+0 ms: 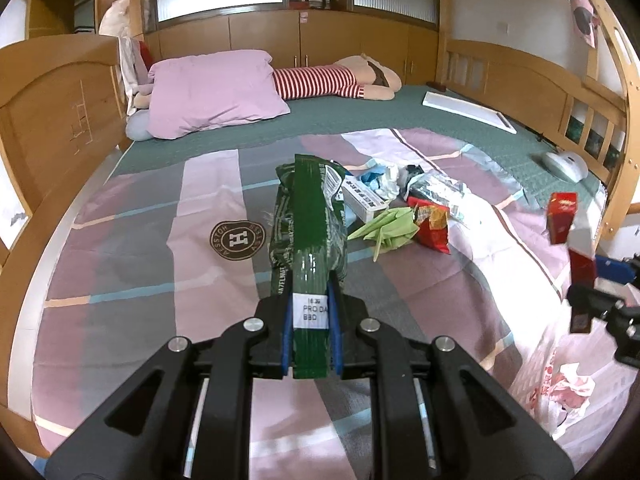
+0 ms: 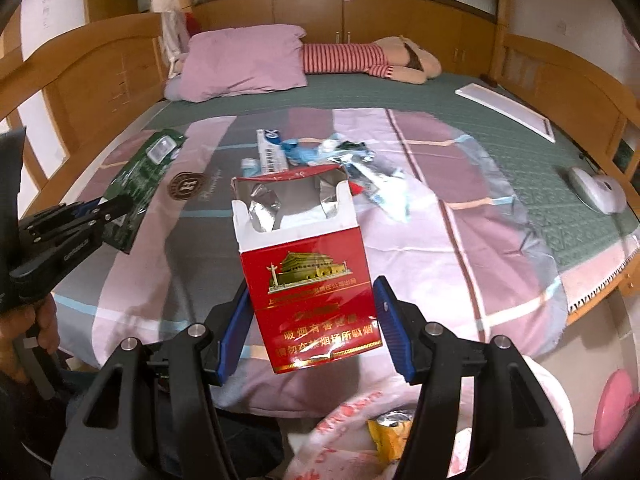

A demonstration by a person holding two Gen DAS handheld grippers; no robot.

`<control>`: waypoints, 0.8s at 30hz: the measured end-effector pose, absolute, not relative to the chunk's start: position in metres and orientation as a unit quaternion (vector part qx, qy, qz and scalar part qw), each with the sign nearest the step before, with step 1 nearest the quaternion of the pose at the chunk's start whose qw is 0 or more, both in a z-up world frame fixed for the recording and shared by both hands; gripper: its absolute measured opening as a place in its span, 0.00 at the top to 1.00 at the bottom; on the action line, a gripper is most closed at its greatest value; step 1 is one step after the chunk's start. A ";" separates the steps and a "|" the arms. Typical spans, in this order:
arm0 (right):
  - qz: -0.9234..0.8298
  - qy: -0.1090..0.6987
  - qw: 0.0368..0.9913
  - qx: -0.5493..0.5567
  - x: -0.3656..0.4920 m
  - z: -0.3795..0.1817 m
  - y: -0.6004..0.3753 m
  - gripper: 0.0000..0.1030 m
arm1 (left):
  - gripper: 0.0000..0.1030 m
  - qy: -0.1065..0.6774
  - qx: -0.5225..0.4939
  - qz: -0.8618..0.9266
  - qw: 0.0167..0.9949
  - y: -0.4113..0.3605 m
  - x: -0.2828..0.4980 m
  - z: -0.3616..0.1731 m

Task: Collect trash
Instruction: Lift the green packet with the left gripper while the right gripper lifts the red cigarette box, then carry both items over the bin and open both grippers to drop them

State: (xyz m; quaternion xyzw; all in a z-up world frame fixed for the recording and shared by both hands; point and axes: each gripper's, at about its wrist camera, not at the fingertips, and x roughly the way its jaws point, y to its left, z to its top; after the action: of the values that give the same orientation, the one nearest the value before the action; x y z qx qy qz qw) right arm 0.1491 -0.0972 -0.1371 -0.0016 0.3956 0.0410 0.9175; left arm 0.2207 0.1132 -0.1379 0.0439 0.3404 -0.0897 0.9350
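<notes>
My left gripper (image 1: 311,316) is shut on a dark green snack wrapper (image 1: 308,232) and holds it above the bedspread; it also shows in the right wrist view (image 2: 138,184). My right gripper (image 2: 312,320) has its jaws spread wide, with an open red cigarette pack (image 2: 308,280) between them, not clearly pinched, above a white plastic trash bag (image 2: 360,420). The pack also shows in the left wrist view (image 1: 562,216). A pile of trash (image 1: 404,204) lies on the bed: a white box, green paper, a red wrapper, foil and blue scraps.
The striped bedspread (image 1: 160,240) covers the near half of a green mattress (image 1: 360,116). A pink pillow (image 1: 212,92), a striped plush doll (image 1: 332,80), a white board (image 1: 468,112) and a white device (image 1: 566,164) lie further back. Wooden bed rails stand around.
</notes>
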 end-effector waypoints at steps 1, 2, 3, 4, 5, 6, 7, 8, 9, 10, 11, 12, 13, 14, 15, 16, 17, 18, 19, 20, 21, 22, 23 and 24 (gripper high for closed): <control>0.040 0.396 0.917 0.001 0.149 -0.137 -0.099 0.42 | 0.85 0.341 0.046 -0.088 0.935 0.113 0.221 -0.139; 0.039 0.398 0.917 0.004 0.150 -0.138 -0.100 0.42 | 0.85 0.342 0.048 -0.086 0.935 0.113 0.220 -0.140; 0.041 0.400 0.916 0.007 0.150 -0.140 -0.100 0.42 | 0.85 0.342 0.048 -0.085 0.935 0.113 0.220 -0.140; 0.043 0.402 0.915 0.010 0.150 -0.141 -0.098 0.42 | 0.85 0.343 0.049 -0.084 0.934 0.113 0.220 -0.141; 0.045 0.403 0.914 0.010 0.150 -0.142 -0.098 0.42 | 0.85 0.344 0.050 -0.083 0.934 0.113 0.220 -0.141; 0.048 0.403 0.914 0.010 0.150 -0.142 -0.097 0.42 | 0.85 0.345 0.051 -0.082 0.934 0.113 0.221 -0.142; 0.052 0.404 0.913 0.008 0.150 -0.143 -0.093 0.42 | 0.85 0.345 0.052 -0.082 0.933 0.112 0.221 -0.142; 0.055 0.404 0.913 0.007 0.150 -0.142 -0.092 0.42 | 0.85 0.345 0.053 -0.083 0.933 0.112 0.221 -0.142; 0.057 0.403 0.913 0.005 0.150 -0.142 -0.090 0.42 | 0.85 0.344 0.053 -0.083 0.934 0.112 0.221 -0.141; 0.058 0.403 0.914 0.004 0.149 -0.141 -0.089 0.42 | 0.85 0.344 0.053 -0.084 0.934 0.112 0.221 -0.141; 0.058 0.402 0.914 0.003 0.149 -0.140 -0.089 0.42 | 0.85 0.342 0.052 -0.086 0.934 0.112 0.221 -0.139; 0.057 0.400 0.915 0.002 0.148 -0.138 -0.090 0.42 | 0.85 0.340 0.052 -0.090 0.935 0.111 0.220 -0.138; 0.054 0.398 0.916 0.002 0.143 -0.135 -0.094 0.42 | 0.85 0.337 0.054 -0.093 0.935 0.110 0.219 -0.137; 0.052 0.395 0.917 0.001 0.139 -0.133 -0.098 0.42 | 0.85 0.335 0.055 -0.098 0.936 0.109 0.219 -0.136; 0.046 0.393 0.918 -0.002 0.133 -0.130 -0.103 0.42 | 0.85 0.334 0.055 -0.103 0.935 0.108 0.218 -0.135; 0.040 0.394 0.918 -0.004 0.125 -0.128 -0.111 0.42 | 0.85 0.334 0.051 -0.115 0.934 0.106 0.217 -0.133; 0.035 0.395 0.918 -0.007 0.119 -0.127 -0.117 0.42 | 0.85 0.335 0.051 -0.123 0.933 0.104 0.215 -0.132; 0.026 0.398 0.917 -0.009 0.109 -0.126 -0.127 0.42 | 0.85 0.337 0.055 -0.134 0.930 0.098 0.212 -0.132; 0.016 0.402 0.915 -0.009 0.099 -0.127 -0.137 0.42 | 0.85 0.338 0.062 -0.141 0.928 0.094 0.209 -0.131; 0.009 0.407 0.913 -0.009 0.092 -0.128 -0.145 0.42 | 0.85 0.338 0.076 -0.147 0.926 0.086 0.204 -0.130; 0.002 0.413 0.910 -0.010 0.084 -0.130 -0.153 0.42 | 0.85 0.336 0.088 -0.148 0.926 0.079 0.200 -0.130; -0.010 0.423 0.906 -0.011 0.074 -0.134 -0.164 0.42 | 0.85 0.332 0.098 -0.151 0.926 0.072 0.193 -0.127; -0.015 0.429 0.903 -0.009 0.069 -0.138 -0.170 0.42 | 0.85 0.330 0.099 -0.162 0.925 0.064 0.186 -0.124; -0.019 0.440 0.898 -0.004 0.063 -0.144 -0.178 0.42 | 0.85 0.330 0.096 -0.175 0.923 0.058 0.181 -0.122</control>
State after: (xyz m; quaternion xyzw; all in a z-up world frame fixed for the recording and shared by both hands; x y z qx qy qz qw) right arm 0.0626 -0.1782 -0.1440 -0.0042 0.4401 -0.0191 0.8977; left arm 0.1810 0.0578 -0.1216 0.0956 0.3301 -0.1745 0.9227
